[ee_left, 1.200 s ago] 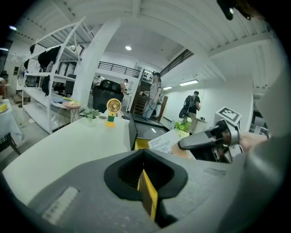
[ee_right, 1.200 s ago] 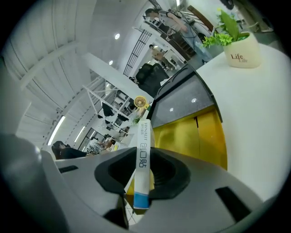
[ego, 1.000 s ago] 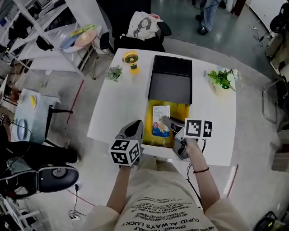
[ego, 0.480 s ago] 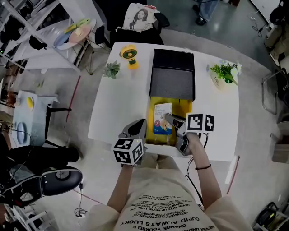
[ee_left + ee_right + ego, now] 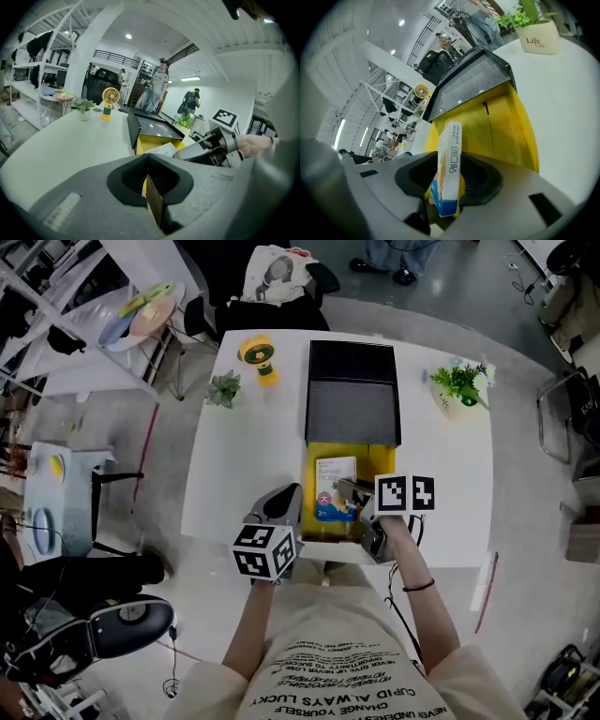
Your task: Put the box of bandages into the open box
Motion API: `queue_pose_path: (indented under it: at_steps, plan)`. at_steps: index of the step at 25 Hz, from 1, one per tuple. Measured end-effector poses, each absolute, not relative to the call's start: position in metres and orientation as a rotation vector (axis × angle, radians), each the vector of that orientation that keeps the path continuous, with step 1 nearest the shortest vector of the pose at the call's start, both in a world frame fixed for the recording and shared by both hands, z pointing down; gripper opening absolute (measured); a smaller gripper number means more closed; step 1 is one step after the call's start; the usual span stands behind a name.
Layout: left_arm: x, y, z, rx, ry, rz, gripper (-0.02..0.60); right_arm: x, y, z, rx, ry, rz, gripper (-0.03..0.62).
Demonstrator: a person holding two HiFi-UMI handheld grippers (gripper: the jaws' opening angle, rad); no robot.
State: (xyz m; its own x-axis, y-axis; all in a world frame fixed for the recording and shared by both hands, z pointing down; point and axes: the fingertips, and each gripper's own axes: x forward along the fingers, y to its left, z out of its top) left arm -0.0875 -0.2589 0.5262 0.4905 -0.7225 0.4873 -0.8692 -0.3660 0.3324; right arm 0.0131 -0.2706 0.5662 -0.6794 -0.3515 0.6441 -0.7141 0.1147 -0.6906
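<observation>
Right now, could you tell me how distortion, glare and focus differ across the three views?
Head view: sharp, evenly lit, table edges nearly straight. Left gripper view: heavy fisheye, black corners, ceiling lights bright. Right gripper view: same fisheye; box of bandages close yet legible, small glints on the open box.

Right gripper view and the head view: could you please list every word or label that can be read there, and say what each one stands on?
"Life", twice, one above the other: on the white plant pot, right gripper view.
"HYNAUT": on the narrow edge of the box of bandages, right gripper view; the larger characters below it are not legible.
"ALWAYS LUCKY", "CHANGE YOURSELF": on the person's shirt, head view, upside down; its other lines are blurred.
The print on the box's front in the head view is too small to read.
</observation>
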Motion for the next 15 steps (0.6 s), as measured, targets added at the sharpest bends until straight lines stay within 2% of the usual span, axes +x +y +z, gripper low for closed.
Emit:
queue_pose_path:
  at_steps: [7,15]
  plan:
    - [-0.086,-0.263,0.525,2.201,-1.291,0.346,0.021,0.014,-0.270,0.571,1.075,-2.041,1.467,0.205]
    - [-0.084,-0.265,0.525,2.216,-1.275,0.350,0.021,0.013,-0.266,0.582,1.118,-1.993,1.342,0.253]
